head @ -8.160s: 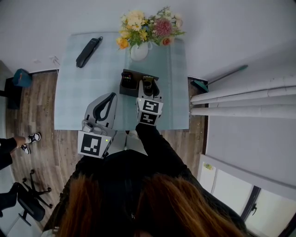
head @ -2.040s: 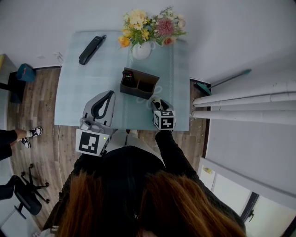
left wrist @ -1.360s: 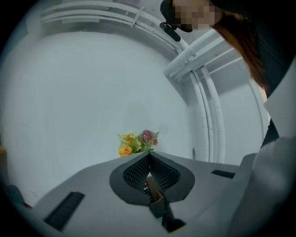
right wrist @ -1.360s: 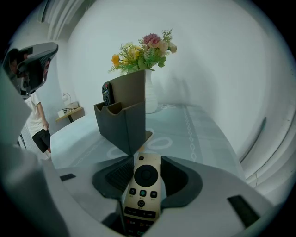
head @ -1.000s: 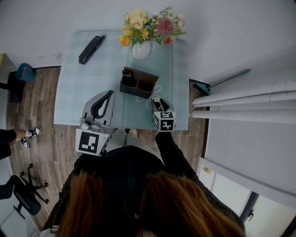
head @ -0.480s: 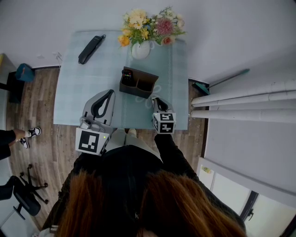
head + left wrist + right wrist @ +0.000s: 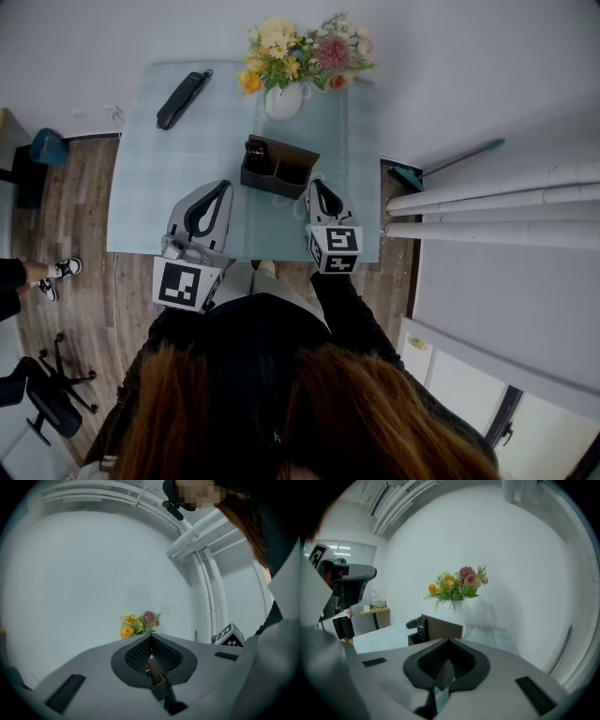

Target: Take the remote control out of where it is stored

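Remote control (image 7: 254, 153) in holder (image 7: 294, 174), print apparently unreadable, left tool (image 7: 227, 186), right tool (image 7: 317, 185) closed empty

Bare tabletop (image 7: 155, 178) left of holder (image 7: 277, 185); vase (image 7: 281, 101) just behind.

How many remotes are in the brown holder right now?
1. The remote stands upright in the left compartment of the holder. The right compartment looks empty, though its dark bottom could hide something.
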`<state>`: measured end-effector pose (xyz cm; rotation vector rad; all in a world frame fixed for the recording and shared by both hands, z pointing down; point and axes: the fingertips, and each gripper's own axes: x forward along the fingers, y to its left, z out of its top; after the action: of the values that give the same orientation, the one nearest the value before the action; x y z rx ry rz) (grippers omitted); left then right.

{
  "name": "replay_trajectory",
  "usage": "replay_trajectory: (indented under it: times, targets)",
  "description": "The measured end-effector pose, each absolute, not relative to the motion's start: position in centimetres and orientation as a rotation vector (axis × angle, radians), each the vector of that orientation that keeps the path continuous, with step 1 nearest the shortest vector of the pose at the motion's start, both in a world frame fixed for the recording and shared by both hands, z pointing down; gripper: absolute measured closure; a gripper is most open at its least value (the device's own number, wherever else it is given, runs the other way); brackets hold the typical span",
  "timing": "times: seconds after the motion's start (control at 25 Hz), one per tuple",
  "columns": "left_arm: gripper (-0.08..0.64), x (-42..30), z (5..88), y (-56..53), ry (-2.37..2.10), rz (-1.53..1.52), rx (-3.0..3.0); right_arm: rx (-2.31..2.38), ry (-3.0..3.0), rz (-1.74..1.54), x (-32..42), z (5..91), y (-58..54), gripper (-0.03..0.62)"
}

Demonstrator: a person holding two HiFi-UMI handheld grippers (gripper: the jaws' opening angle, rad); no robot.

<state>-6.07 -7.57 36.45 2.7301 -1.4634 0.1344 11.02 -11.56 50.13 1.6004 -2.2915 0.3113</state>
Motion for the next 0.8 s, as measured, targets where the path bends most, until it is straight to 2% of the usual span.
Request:
replay_trajectory:
  times: [0.52, 0.8]
  targets:
    - [0.555, -6.4, 36.5, -8.1, -1.472, 0.13, 2.715, 1.644, -2.509, 0.089, 8.7, 40.4, -11.1, 0.577]
    - [0.555, -6.3, 36.9, -8.1, -1.461, 0.102, 2.728, 1.65, -2.565, 0.107, 8.8, 38.5, -10.1, 0.577]
